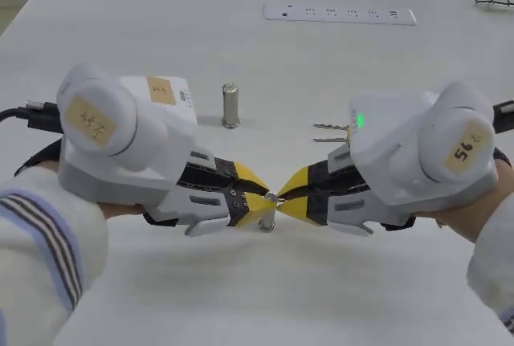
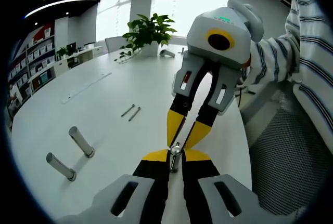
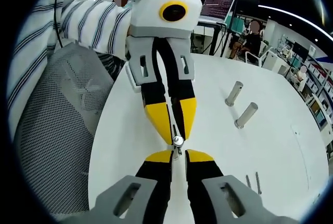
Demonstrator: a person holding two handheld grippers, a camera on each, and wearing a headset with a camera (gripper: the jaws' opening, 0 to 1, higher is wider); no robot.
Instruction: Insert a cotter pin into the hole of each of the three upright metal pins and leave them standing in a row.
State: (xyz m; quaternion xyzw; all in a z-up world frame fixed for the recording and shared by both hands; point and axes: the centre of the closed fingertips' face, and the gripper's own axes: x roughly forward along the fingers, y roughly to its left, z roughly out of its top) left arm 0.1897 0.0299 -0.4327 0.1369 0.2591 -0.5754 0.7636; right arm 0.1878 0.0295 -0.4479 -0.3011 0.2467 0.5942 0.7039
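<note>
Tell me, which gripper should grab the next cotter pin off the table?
Probably the right gripper. The two loose cotter pins lie just beside it, while the left gripper looks clamped on the metal pin and sits farther away.

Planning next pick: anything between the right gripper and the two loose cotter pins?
Nothing visible. The two cotter pins lie on bare table beside the right gripper, whose tips are at the metal pin. The other upright pins stand farther off.

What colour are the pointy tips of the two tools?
Yellow. The tool tips are bright yellow, with black behind them. The head view shows it best.
</note>
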